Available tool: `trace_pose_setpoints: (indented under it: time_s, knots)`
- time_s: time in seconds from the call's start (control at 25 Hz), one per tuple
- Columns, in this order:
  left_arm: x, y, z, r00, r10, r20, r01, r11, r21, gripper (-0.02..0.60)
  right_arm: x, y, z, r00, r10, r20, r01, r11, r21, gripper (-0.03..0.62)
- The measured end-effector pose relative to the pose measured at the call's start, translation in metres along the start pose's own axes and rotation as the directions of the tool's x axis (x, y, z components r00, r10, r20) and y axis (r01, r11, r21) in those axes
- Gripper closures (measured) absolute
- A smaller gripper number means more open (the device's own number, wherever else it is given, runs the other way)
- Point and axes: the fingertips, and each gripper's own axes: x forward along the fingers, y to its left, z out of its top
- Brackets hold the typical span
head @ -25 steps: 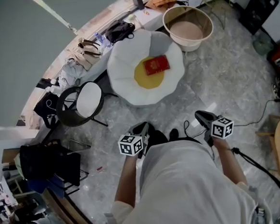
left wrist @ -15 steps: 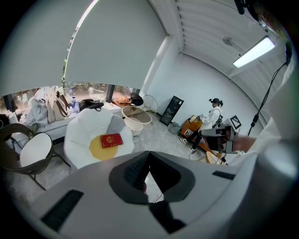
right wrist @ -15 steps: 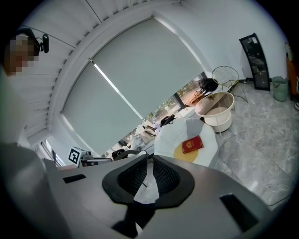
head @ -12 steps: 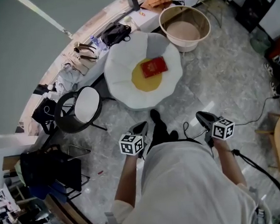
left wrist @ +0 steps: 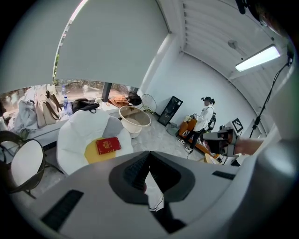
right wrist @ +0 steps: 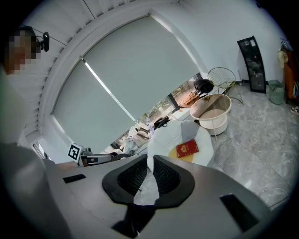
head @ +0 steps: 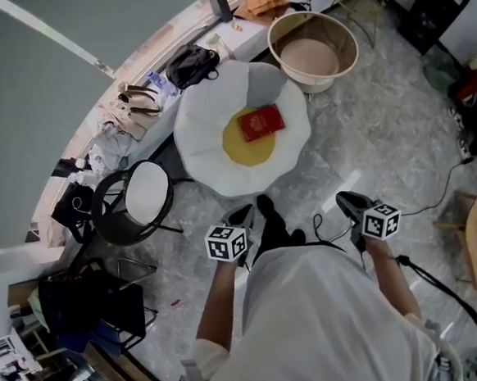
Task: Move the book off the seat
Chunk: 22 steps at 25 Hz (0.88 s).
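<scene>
Both the left gripper and right gripper are hovering empty, jaws pressed together, since the book is lying well ahead on the seat.

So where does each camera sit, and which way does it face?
Head view: on the person's head, steeply down at the white seat and red book; torso, arms, left gripper and right gripper show.
Left gripper view: rides that gripper, along its shut fingers toward the seat; right gripper at right.
Right gripper view: rides that gripper, along its shut fingers toward the seat; left gripper at left.
Shared: the book on the seat.
</scene>
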Motion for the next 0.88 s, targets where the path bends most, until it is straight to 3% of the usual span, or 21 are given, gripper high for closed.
trace_pose_setpoints:
  time_s: [0.4,0.88]
  knots:
    - [0.026,0.054,0.047,0.998,-0.062,-0.029,0.062,0.998,-0.003,0.578,0.064,0.007,0.051,0.999,-0.024,-0.024,0.023,1.0,-0.004,0.537]
    - [0.036,0.127,0.097,0.997,-0.067,-0.039,0.069,0.997,0.029,0.578,0.14,0.026,0.094,0.999,-0.034,-0.026,0.033,0.999,-0.034,0.536]
